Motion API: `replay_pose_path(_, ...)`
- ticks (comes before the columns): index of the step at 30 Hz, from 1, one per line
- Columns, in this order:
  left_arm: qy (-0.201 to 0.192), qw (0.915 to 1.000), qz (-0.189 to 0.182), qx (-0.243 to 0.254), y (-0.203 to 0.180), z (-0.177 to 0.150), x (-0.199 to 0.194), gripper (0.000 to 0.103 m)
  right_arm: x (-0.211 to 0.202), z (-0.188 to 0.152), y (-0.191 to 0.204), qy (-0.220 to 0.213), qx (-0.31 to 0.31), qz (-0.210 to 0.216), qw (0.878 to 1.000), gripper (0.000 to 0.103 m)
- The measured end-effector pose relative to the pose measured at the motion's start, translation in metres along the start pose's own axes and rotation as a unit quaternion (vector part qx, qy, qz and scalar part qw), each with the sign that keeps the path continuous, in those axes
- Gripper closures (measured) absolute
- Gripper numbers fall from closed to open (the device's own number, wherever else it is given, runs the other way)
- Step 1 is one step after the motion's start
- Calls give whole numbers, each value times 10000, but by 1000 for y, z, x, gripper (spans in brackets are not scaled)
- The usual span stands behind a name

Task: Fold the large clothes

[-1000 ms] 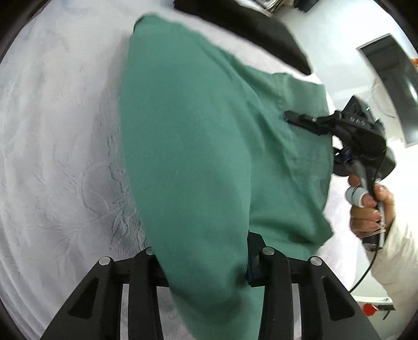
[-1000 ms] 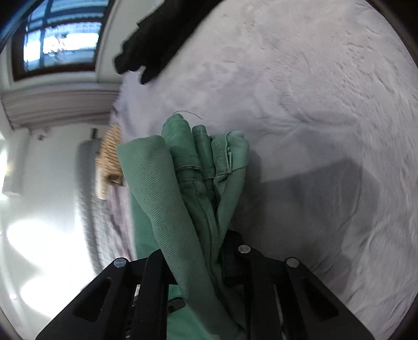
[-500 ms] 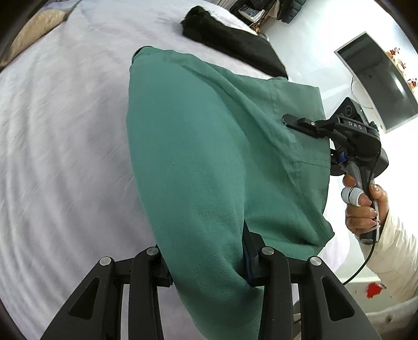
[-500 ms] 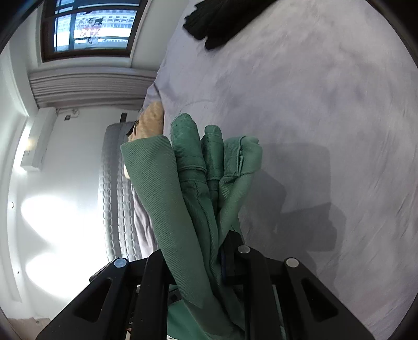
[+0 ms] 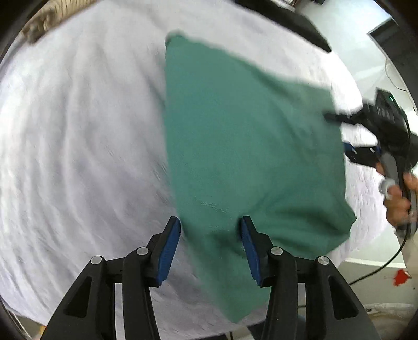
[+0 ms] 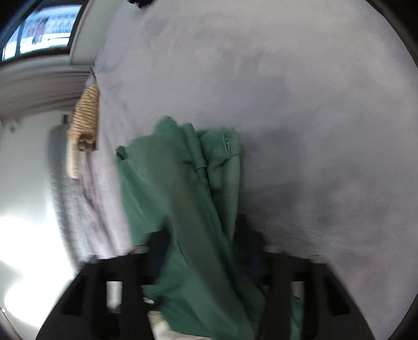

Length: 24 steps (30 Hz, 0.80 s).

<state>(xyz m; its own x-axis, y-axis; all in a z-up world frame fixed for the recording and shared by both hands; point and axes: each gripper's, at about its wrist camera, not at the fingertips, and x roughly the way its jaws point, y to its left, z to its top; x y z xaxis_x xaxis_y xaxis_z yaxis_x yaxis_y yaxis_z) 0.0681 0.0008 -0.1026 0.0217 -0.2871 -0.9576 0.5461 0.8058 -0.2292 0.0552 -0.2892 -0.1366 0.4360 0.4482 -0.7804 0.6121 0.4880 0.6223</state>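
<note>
A green garment [image 5: 248, 146] lies spread over the white bed [image 5: 78, 146], one corner hanging past the near edge. My left gripper [image 5: 210, 230] is above its near edge. The jaws are opening, blue pads [image 5: 169, 248] bared, with cloth between them but not pressed. In the right wrist view, which is blurred, bunched folds of the green garment [image 6: 188, 198] run between the fingers of my right gripper [image 6: 206, 245]. Its jaws are opening too. From the left wrist view the right gripper [image 5: 342, 133], held by a hand [image 5: 397, 204], stands at the garment's right edge with its fingers apart.
A black garment [image 5: 287, 15] lies at the bed's far side. A tan striped cloth [image 6: 86, 115] sits at the bed's edge, below a window [image 6: 39, 28]. A dark monitor [image 5: 392, 34] and a cable [image 5: 378, 269] are off the bed to the right.
Both grippers were shut on the green garment; now their jaws have spread and the cloth is loose between them. The garment has sunk flatter onto the bed as both hands moved along.
</note>
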Motion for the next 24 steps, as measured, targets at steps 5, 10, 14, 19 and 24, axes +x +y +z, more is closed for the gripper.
replay_pose_path(5, -538, 9978, 168, -346, 8, 32, -7, 29, -11, -5, 26, -63, -556, -279, 9980, 70)
replay_pose_path(10, -423, 9971, 510, -372, 4, 44, 19, 29, -11, -5, 38, -158, -1032, -835, 9910, 99)
replay_pose_path(14, -341, 9973, 600, -257, 2, 42, 26, 29, -1, 11, 18, -171, -967, -1158, 9884, 100)
replay_pose_path(19, -282, 9975, 602, -225, -5, 43, 25, 29, 21, 23, -10, 70, -738, -1196, 9901, 100)
replay_pose_path(24, -219, 9967, 759, 177, -10, 25, 4, 29, 0, 20, -11, 22, -522, -1090, 9927, 98)
